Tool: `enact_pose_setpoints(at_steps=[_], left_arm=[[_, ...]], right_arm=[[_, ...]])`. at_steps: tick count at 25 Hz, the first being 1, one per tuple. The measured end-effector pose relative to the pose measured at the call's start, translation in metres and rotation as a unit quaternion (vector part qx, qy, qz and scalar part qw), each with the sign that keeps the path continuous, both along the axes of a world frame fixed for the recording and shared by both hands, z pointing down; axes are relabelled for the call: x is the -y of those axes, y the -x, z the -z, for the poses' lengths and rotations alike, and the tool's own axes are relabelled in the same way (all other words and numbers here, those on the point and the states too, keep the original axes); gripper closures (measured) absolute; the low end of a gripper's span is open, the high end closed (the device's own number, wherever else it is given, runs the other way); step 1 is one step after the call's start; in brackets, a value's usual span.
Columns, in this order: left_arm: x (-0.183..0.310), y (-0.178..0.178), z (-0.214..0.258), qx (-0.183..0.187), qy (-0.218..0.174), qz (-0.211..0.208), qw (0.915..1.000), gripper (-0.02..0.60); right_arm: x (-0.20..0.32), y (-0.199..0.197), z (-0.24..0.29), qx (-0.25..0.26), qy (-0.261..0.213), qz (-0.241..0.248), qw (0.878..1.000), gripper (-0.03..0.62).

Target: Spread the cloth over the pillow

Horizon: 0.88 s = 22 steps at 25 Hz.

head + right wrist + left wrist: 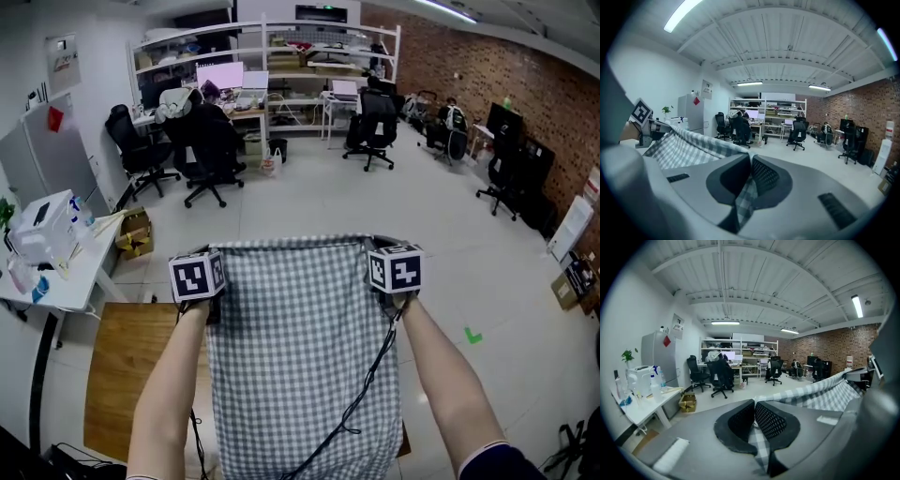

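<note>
A grey-and-white checked cloth (300,356) hangs stretched between my two grippers, held up in front of me. My left gripper (214,281) is shut on the cloth's top left corner, and the fabric shows pinched between its black pads (754,420). At the top right corner my right gripper (382,275) is likewise shut on the cloth (689,150), a strip of it caught between the pads (751,177). The hanging cloth covers what lies beneath it; no pillow shows in any view.
A wooden table (131,375) lies under the cloth at lower left. A white desk (66,272) with a printer and bottles stands at the left. Office chairs (211,155), shelves and a brick wall (525,84) are farther back. A black cable (361,398) trails along the right arm.
</note>
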State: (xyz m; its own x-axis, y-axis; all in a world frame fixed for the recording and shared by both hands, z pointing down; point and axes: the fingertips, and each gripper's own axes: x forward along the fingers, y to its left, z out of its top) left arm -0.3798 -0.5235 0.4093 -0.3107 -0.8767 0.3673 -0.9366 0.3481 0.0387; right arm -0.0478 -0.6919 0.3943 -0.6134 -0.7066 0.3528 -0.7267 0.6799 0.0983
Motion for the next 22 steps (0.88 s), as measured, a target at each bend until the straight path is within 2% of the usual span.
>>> enact_pose_setpoints(at_steps=[7, 16, 22], left_arm=[[0.042, 0.026, -0.026, -0.005, 0.024, 0.001, 0.9997, 0.571], [0.103, 0.059, -0.045, 0.007, 0.063, 0.005, 0.998, 0.571], [0.125, 0.077, -0.084, 0.009, 0.1, 0.015, 0.9949, 0.571]], right_arm=[[0.05, 0.031, -0.03, -0.007, 0.011, 0.003, 1.0, 0.571], [0.105, 0.056, -0.062, -0.032, 0.028, 0.0, 0.999, 0.572], [0.132, 0.075, -0.084, -0.052, 0.041, 0.009, 0.998, 0.572]])
